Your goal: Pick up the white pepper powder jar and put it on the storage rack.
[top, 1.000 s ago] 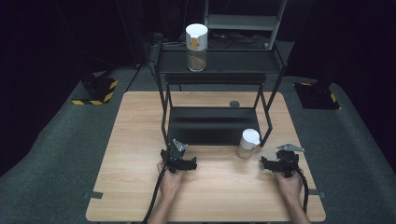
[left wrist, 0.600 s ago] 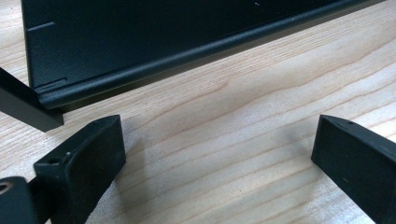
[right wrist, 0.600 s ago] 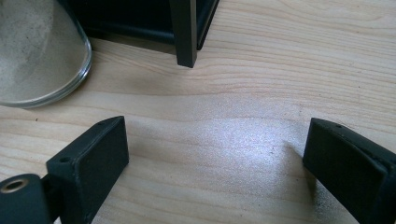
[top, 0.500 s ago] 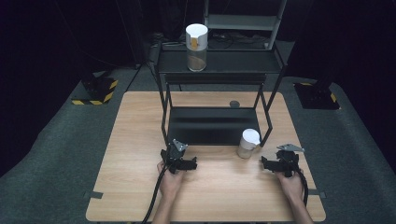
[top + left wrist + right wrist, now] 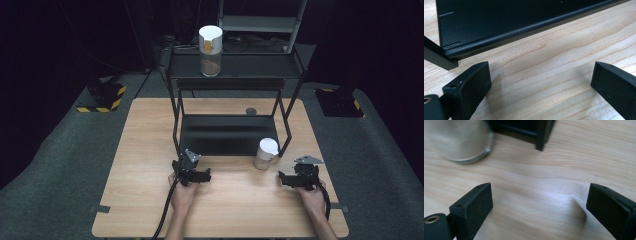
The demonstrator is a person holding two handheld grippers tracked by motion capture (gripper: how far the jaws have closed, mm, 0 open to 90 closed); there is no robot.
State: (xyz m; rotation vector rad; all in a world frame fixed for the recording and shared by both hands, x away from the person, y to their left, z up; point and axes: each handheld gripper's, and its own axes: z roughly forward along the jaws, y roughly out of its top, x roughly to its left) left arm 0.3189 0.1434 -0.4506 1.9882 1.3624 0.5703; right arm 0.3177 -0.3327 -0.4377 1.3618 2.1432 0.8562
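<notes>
Both grippers rest low over the wooden table [image 5: 140, 150], jaws spread wide, nothing between them. Left gripper [image 5: 202, 176] sits at 6 o'clock from the black rack [image 5: 227, 135]; in the left gripper view only bare wood lies between its 2 jaws, and the rack's lower shelf edge [image 5: 524, 27] runs across at 12 o'clock, its upper part cut off by the frame. Right gripper [image 5: 284, 180] points toward 9 o'clock, released, holding nothing. Small white-lidded jar [image 5: 266, 153] stands on the table at 10 o'clock from it, just beside the rack's front right leg [image 5: 286, 142], apart from the jaws. In the right gripper view the jar [image 5: 461, 142] is blurred and cut off at the top left; contents cannot be made out. Second, taller jar [image 5: 210, 50] stands on the rack's top shelf, well apart. Small dark round object [image 5: 250, 111] lies on the table behind the rack; too small to identify.
</notes>
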